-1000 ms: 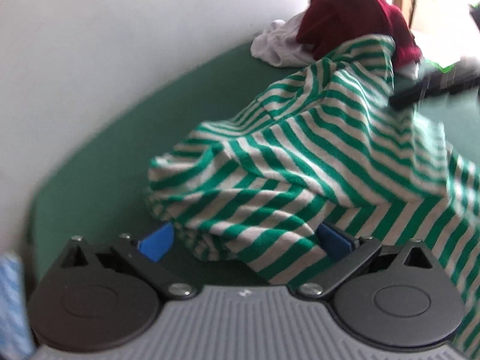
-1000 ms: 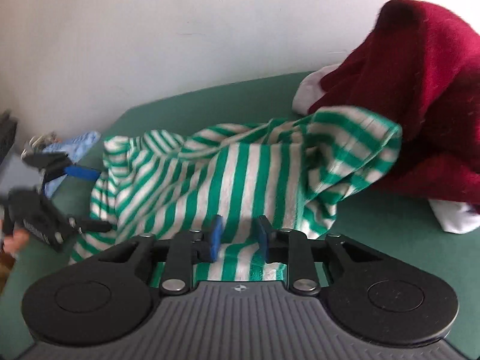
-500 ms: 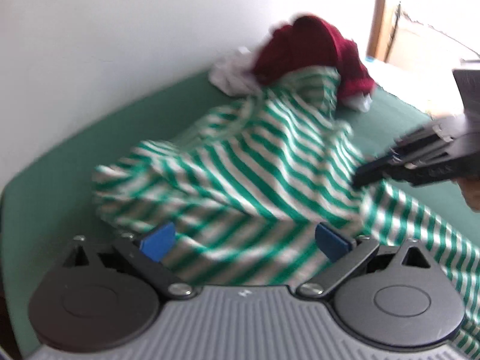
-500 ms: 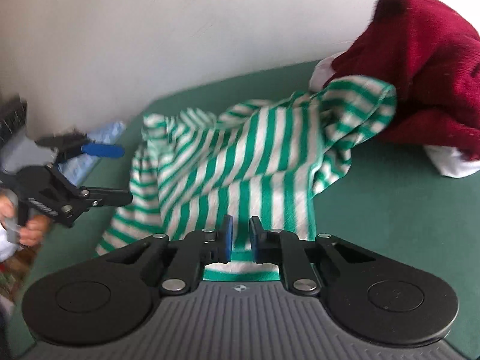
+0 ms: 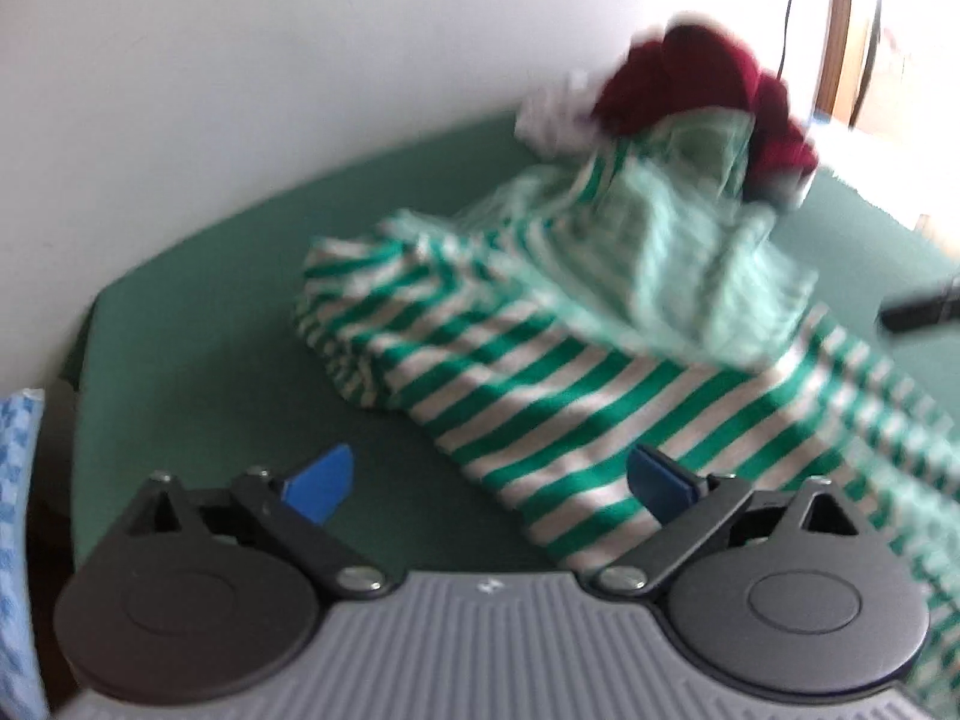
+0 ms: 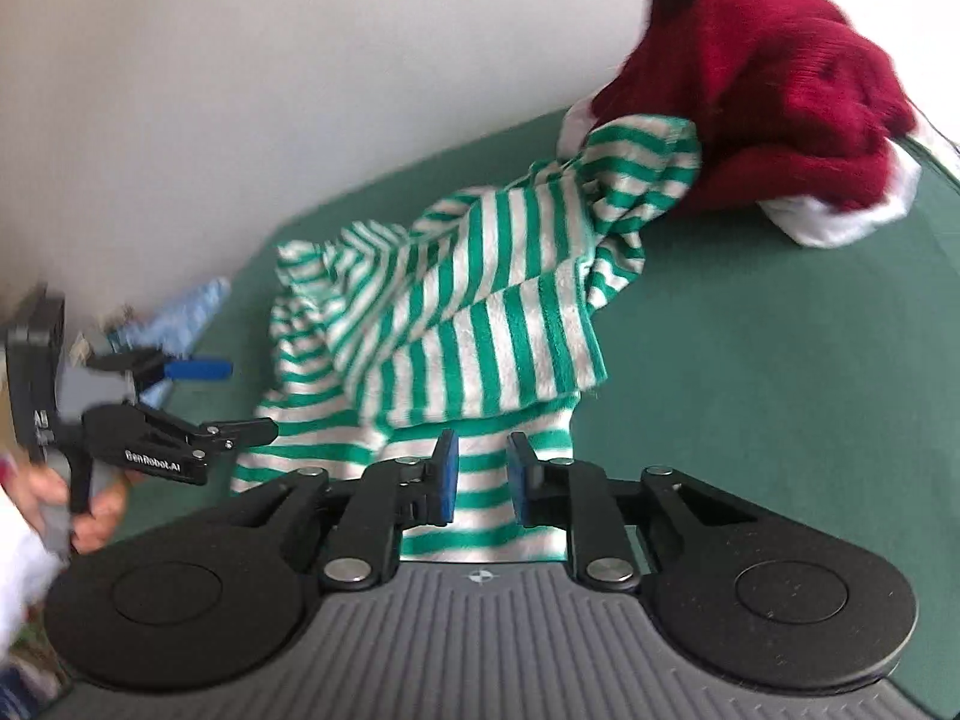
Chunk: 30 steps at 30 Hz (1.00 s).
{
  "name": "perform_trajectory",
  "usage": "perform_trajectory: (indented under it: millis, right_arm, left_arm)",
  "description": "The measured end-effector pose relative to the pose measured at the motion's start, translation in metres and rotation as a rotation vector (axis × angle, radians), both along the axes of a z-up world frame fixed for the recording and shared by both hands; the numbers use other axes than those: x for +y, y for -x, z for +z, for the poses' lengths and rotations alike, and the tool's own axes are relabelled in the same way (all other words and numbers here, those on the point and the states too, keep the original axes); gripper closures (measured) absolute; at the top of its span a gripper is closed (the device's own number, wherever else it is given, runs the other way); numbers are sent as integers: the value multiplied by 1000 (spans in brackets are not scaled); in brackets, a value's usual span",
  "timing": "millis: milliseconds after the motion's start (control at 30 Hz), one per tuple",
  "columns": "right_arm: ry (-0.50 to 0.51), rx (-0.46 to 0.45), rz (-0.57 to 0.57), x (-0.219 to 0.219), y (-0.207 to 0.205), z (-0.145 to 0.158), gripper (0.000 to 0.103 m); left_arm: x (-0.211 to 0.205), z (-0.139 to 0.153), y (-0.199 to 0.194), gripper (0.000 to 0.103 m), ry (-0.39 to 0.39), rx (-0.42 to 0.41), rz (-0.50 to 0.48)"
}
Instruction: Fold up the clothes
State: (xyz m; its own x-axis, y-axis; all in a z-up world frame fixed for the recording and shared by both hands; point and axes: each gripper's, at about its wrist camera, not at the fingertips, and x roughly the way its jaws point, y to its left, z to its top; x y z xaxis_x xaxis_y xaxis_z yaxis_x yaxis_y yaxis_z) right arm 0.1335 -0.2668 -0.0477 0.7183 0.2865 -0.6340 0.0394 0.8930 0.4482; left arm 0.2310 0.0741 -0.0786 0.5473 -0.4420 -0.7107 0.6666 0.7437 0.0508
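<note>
Bare green table (image 6: 750, 360) is seen right of the right gripper (image 6: 483, 474). Its jaws are opening, with the striped shirt (image 6: 480, 312) between them. The left gripper (image 5: 486, 480) is spread wide, holding nothing.

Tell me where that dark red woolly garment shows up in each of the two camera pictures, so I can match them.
Left wrist view: the dark red garment sits far back at upper right, blurred, beyond the striped shirt.
Right wrist view: it fills the upper right corner, large and sharp, with the shirt's far end against it.
Shared landmark: the green-and-white striped shirt on the green surface, running up to the red garment.
</note>
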Motion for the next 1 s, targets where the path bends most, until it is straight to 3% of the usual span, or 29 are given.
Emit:
perform_trajectory:
  millis: [67,133,300,400,467,567,733,1000]
  right_arm:
    - [-27,5,-32,-1,18,4,81]
    - [-21,10,-53,3,30,6,81]
    - [34,10,-71,19,54,14,81]
    - [62,-8,-95,21,69,21,77]
    - [73,-19,-119,20,78,25,66]
    - [15,-25,-132,14,90,21,66]
    - [-25,-21,-98,21,57,17,72]
    - [160,30,-66,46,-3,3,72]
  left_arm:
    - [-1,5,17,1,77,8,-12]
    - [-12,-2,31,1,92,38,-49]
    - [-31,-42,53,1,-60,11,-60]
    - [-15,-40,55,1,-41,44,-19]
    - [-5,-37,61,1,-26,50,13]
    - [3,-30,72,1,2,53,39]
    - [-11,-14,86,1,-5,-21,74]
    - [-27,-14,116,1,-8,-7,100]
